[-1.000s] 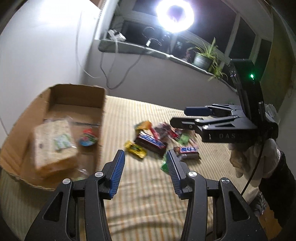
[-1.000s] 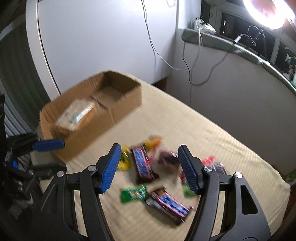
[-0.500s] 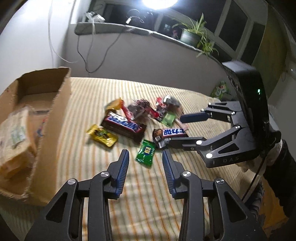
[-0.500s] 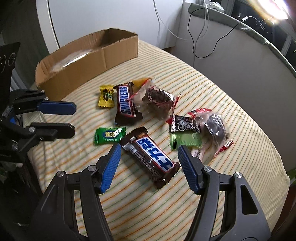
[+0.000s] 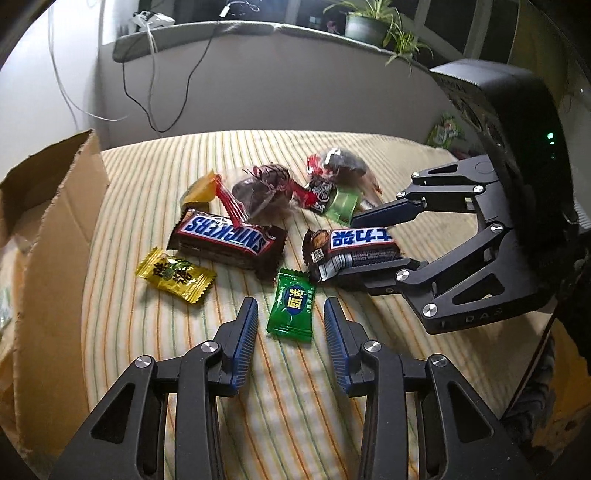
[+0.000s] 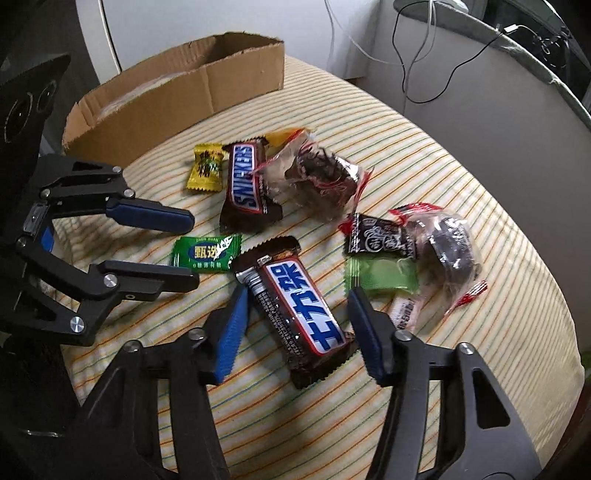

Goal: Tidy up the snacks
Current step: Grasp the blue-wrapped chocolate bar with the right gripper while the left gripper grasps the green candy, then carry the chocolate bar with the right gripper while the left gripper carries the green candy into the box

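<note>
Snacks lie scattered on a striped cloth. My left gripper (image 5: 290,325) is open, its fingers either side of a small green candy (image 5: 291,305), also in the right wrist view (image 6: 206,253). My right gripper (image 6: 297,325) is open around a Snickers bar with Chinese lettering (image 6: 297,304), which also shows in the left wrist view (image 5: 354,249). An English-label Snickers bar (image 5: 229,237), a yellow candy (image 5: 176,275), two clear-wrapped dark cakes (image 6: 317,177) (image 6: 445,247), a black packet (image 6: 380,238) and a pale green candy (image 6: 382,275) lie nearby.
An open cardboard box (image 6: 184,92) stands at the cloth's far left; it also shows in the left wrist view (image 5: 51,236). A grey wall with dangling cables (image 5: 166,92) and a windowsill with a potted plant (image 5: 369,26) lie behind. The cloth's edge (image 6: 554,332) drops off at right.
Both grippers have moved down and closer to the snacks. The left one now brackets the green candy, the right one brackets the Chinese-label Snickers bar. The box has slid towards the views' edges.
</note>
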Demonstrator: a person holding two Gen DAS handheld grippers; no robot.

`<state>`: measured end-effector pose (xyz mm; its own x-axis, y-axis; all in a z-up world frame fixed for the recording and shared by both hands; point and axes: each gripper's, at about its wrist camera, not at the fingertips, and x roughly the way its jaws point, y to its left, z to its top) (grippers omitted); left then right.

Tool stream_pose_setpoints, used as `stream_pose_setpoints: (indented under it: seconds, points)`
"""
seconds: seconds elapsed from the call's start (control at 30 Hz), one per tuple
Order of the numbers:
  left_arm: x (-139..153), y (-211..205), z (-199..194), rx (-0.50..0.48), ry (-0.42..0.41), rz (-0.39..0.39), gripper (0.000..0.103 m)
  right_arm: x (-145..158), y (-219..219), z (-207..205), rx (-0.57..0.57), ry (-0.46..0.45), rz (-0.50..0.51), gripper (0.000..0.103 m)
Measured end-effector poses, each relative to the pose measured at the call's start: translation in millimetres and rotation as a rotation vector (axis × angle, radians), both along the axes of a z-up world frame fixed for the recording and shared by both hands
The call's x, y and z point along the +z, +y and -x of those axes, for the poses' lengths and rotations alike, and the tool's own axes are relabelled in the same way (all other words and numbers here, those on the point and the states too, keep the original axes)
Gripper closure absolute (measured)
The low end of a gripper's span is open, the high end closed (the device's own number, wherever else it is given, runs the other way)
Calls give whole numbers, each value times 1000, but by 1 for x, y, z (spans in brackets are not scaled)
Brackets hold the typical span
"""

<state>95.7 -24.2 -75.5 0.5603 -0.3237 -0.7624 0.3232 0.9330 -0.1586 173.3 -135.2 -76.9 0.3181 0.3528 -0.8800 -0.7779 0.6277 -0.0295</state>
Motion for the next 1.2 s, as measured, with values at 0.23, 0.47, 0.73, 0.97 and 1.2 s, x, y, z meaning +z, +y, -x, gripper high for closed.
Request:
stream_pose_setpoints:
  seconds: [0.23,0.47,0.73,0.97,1.2]
  points:
    - [-4,-6,-7,8,-11,-27,80,-1,1,2,-10,8,-19,70]
    - [-2,-13,0,16,-43,-55,81,1,-8,7,-58,0,-20,74]
    - [14,4,21,38,-79,-9,81,16,-19,19,-114,-33,-39,74]
    - [28,12,38,67,-118,15,81,40,-20,31,-136,-77,-63,74]
    - [49,36,54,114,-173,40,81,62,-7,40,-124,-111,-84,74]
